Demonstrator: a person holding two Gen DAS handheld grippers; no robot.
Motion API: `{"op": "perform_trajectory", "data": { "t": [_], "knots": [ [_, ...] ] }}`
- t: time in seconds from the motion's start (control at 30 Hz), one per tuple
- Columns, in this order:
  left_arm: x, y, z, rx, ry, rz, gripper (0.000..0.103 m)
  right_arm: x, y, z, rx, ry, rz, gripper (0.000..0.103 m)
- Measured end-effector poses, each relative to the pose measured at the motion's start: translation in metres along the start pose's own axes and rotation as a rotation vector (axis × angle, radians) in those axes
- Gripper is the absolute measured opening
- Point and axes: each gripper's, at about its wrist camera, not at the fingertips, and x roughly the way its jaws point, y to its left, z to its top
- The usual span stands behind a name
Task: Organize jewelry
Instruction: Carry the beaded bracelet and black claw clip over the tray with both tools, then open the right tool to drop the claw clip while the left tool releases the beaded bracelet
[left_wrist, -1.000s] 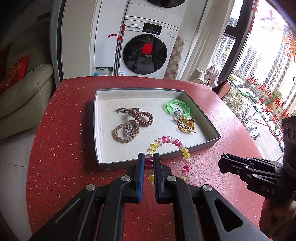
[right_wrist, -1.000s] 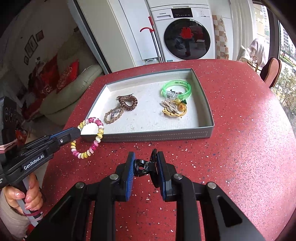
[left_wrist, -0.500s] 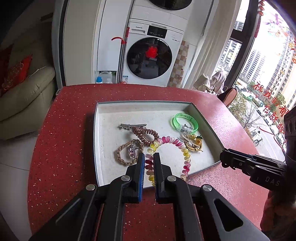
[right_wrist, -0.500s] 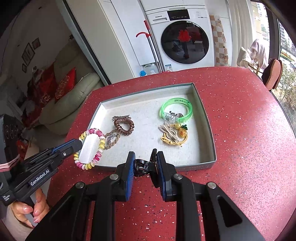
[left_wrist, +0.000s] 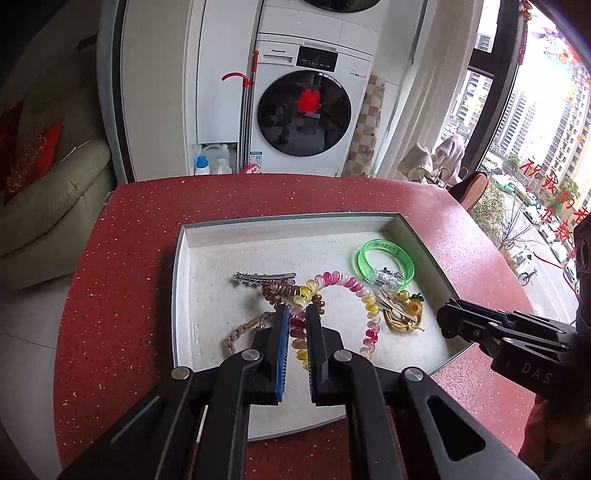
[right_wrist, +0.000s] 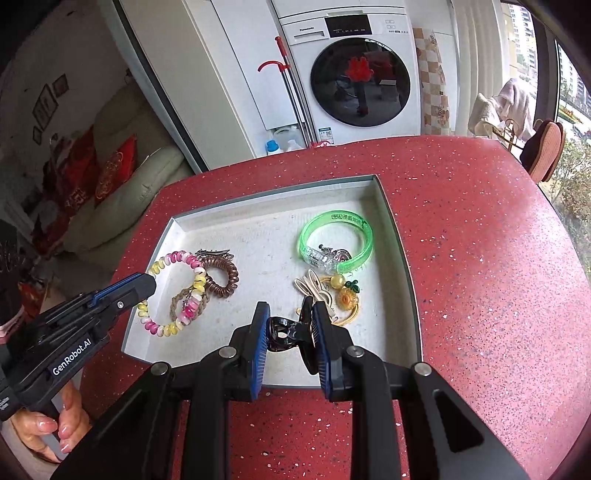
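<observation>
A: Pink-and-yellow coil bracelet (left_wrist: 354, 291): where does it sit in the left wrist view?

B: Clamped between the narrowed jaws of the left gripper (left_wrist: 296, 314), hanging over the grey tray (left_wrist: 177, 280) on the red table (left_wrist: 110, 258). Its loop crosses the brown spiral hair tie (left_wrist: 279, 291), with the silver clip (left_wrist: 264, 277) behind and a braided bracelet (left_wrist: 240, 328) to the left.

A: And further right?

B: A green bangle (left_wrist: 384, 258) and yellow charm cords (left_wrist: 400, 312). The right gripper (left_wrist: 448, 321) pokes in over the tray's right side.

A: The right wrist view?

B: The right gripper (right_wrist: 286, 321) pinches a black hair claw (right_wrist: 282, 334) above the tray's near part (right_wrist: 402, 258). The left gripper (right_wrist: 149, 282) holds the coil bracelet (right_wrist: 181, 291) over the tray's left end, and a hand (right_wrist: 55, 432) grips its handle.
</observation>
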Motion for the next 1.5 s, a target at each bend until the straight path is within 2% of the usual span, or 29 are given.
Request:
{"op": "perform_trajectory", "data": {
  "t": [0.4,0.57,1.1,1.17,1.3,1.5],
  "knots": [
    [0.037,-0.016,-0.009,0.056,0.056,0.077,0.028,0.023,-0.018,0.006,0.039,0.018,-0.025,0.026],
    [0.05,-0.018,-0.014,0.075,0.077,0.104,0.028,0.037,-0.016,0.007,0.013,0.027,-0.051,0.025],
    [0.064,-0.029,-0.024,0.164,0.095,0.171,0.028,0.048,-0.008,-0.005,-0.042,0.038,-0.082,0.027],
    [0.064,-0.029,-0.024,0.164,0.092,0.17,0.028,0.048,-0.009,-0.005,-0.037,0.041,-0.075,0.029],
    [0.061,-0.026,-0.025,0.152,0.087,0.172,0.028,0.047,-0.01,-0.004,-0.025,0.042,-0.064,0.049],
    [0.056,-0.024,-0.023,0.124,0.074,0.165,0.028,0.04,-0.012,-0.001,0.001,0.031,-0.037,0.052]
  ]
}}
